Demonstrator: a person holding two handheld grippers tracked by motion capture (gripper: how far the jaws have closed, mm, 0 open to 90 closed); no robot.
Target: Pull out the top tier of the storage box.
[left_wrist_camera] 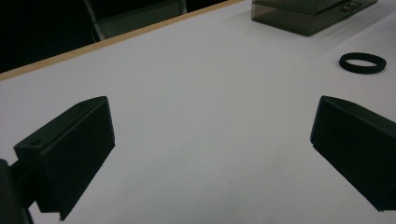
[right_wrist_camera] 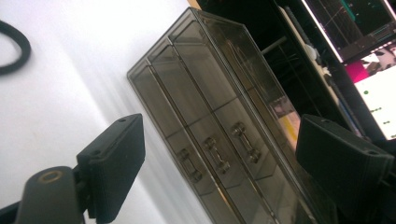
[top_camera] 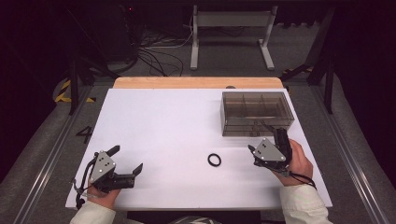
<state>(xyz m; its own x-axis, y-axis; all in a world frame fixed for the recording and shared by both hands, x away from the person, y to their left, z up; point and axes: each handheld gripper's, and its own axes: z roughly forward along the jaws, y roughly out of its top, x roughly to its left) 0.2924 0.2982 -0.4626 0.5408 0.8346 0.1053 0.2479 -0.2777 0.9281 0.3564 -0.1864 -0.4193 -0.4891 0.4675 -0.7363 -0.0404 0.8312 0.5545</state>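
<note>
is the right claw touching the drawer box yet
Apart. In the right gripper view the right claw has its jaws wide open, and the smoky drawer box with its three handles lies beyond them, white table showing between the left jaw and the box.

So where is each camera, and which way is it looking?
High view: sits above the person's side, looks forward and down on the white table; shows both hands, left hand-held gripper, right hand-held gripper.
Left gripper view: rides the left one, looks across the table between its open jaws.
Right gripper view: rides the right one, faces the drawer box between open jaws.
All three share the black ring and box.
</note>
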